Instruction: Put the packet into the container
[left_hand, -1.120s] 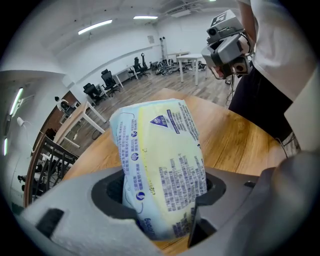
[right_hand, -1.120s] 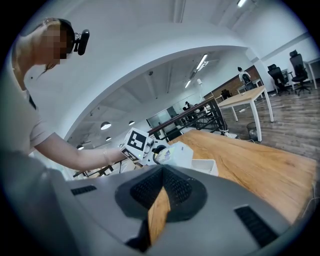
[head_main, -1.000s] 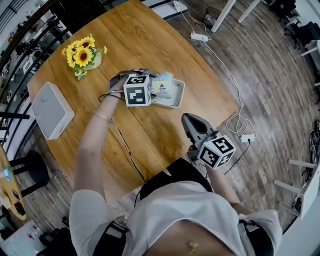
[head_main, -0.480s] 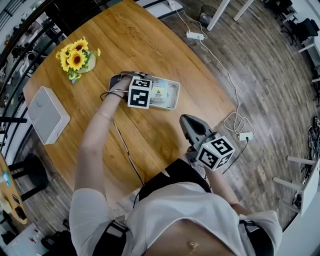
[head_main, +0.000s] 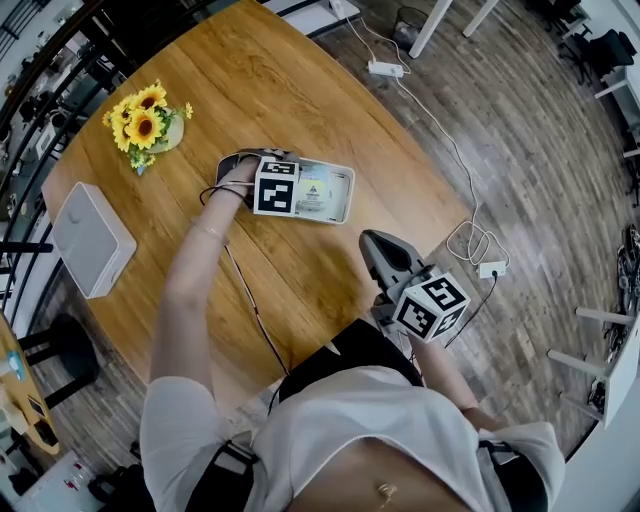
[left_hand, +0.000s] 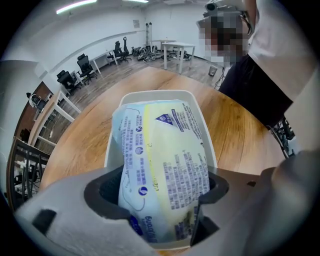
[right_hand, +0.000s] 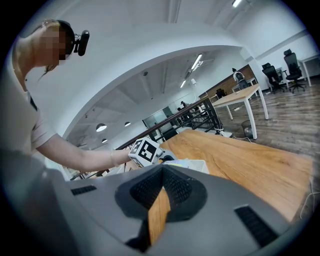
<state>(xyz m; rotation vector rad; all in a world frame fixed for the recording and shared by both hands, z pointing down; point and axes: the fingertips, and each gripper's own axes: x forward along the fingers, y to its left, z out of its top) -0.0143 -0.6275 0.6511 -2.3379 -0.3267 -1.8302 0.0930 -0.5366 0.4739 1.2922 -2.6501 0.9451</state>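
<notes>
Here the left gripper (left_hand: 157, 200) points steeply down into the white rectangular plastic container (left_hand: 155, 95), and its grey fingers (left_hand: 240, 200) have just been opening. They stand spread wide with the soft plastic packet (left_hand: 160, 150) between them, released rather than clenched, with a dark gap showing beside the left pad. The packet lies lengthwise inside the container, which sits near the middle of the round wooden bench (left_hand: 240, 135); its near end is down between the fingers and its far end reaches toward the far wall. It is a plump, slightly creased pouch, pale yellow-green down the centre and light blue along the edges. A dark blue triangle mark sits near its far end, small round blue icons run along one side, and blocks of fine dark print cover the face — all too small to read. The right gripper (right_hand: 157, 215) is held well apart from the container, at the bench edge close to the person's body. Its fingers (right_hand: 210, 220) are drawn almost together, leaving only a thin slit through which the wood shows — nothing is grasped.
</notes>
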